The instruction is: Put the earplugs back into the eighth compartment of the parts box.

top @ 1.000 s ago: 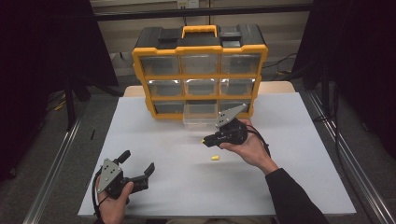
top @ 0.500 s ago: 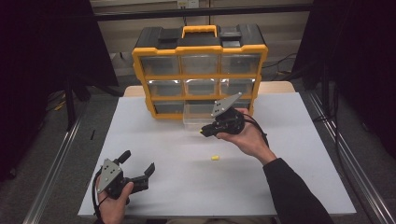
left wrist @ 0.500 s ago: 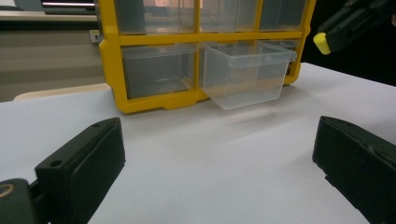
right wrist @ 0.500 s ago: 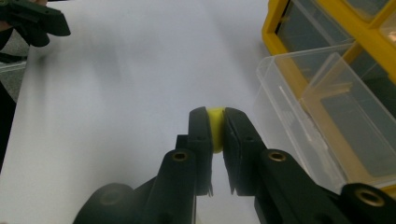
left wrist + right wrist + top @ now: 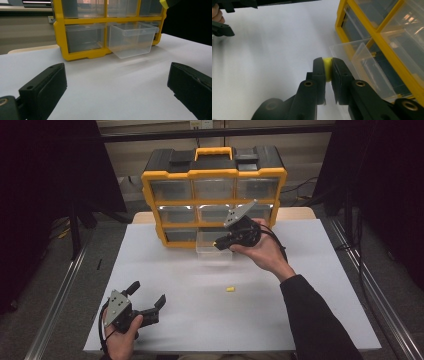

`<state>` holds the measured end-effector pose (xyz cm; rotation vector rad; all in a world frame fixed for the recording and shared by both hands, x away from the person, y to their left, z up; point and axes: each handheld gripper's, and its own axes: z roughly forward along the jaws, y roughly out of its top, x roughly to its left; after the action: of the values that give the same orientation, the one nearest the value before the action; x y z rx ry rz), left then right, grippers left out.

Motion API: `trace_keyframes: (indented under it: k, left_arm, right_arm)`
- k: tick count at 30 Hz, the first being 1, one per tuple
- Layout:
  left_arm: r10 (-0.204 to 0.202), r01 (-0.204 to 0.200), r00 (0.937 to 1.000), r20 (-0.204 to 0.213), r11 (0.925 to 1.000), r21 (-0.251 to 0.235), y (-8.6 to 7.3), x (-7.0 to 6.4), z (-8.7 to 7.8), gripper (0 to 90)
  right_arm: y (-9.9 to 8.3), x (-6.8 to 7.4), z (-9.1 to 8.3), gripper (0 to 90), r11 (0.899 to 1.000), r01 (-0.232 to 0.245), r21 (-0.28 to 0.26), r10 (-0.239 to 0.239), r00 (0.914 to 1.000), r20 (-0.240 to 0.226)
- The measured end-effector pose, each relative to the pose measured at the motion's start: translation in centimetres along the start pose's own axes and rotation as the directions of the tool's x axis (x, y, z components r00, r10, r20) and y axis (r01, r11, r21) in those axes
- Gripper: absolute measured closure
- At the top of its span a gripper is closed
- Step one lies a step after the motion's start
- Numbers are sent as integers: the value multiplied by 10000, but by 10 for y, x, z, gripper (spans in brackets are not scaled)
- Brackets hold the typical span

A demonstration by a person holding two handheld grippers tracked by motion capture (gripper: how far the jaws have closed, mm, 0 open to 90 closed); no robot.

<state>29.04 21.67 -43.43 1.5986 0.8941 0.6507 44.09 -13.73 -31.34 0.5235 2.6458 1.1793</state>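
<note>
The right gripper (image 5: 327, 66) pinches a yellow piece (image 5: 327, 68) just over the pulled-out clear drawer's (image 5: 362, 72) near rim. The left gripper (image 5: 148, 301) rests spread near the table's (image 5: 310, 320) front edge, bare surface between them

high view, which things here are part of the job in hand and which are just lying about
In the job:
right tongs, shut on a small yellow piece
pulled-out clear drawer, just beneath them
yellow organiser
second yellow piece on the table

Lying about:
left tongs, open, resting near the table's front edge
</note>
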Motion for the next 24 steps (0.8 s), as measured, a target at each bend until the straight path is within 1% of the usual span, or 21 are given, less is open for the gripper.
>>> trace_keyframes:
  k: [4,9,11,13,15,19,20,22,23,24]
  left_arm:
    - [38,-38,10000,-21,10000,-3,0,0,0,26]
    - [0,0,10000,-6,10000,-25,0,0,0,25]
    - [-74,74,10000,33,10000,-7,0,0,0,26]
    - [12,-12,10000,3,10000,-7,0,0,0,26]
    - [-31,31,10000,-4,10000,-38,0,0,-1,26]
    - [-32,32,10000,-2,10000,-45,0,0,0,25]
    - [-70,70,10000,2,10000,-41,0,0,0,25]
    - [-88,88,10000,-1,10000,-43,0,0,0,26]
    - [-10,10,10000,-15,10000,-38,0,1,0,25]
    - [-44,44,10000,4,10000,-48,0,0,0,26]
  right_arm:
    - [4,-7,3,809,9997,-37,224,35,9999,101]
    - [10,-15,2,809,9996,-126,269,117,9994,322]
    - [12,-18,3,809,9989,-166,429,147,9989,443]
    - [14,-21,4,809,9980,-162,616,128,9984,559]
    - [15,-24,6,809,9970,-171,752,125,9980,616]
    - [19,-29,7,810,9974,-79,713,26,9973,739]
    - [20,-30,7,810,9969,-100,784,45,9975,707]
    - [21,-32,10,810,9951,-111,987,32,9969,791]
    - [21,-34,12,810,9939,-130,1092,42,9968,800]
    - [22,-35,13,810,9932,-188,1151,91,9964,838]
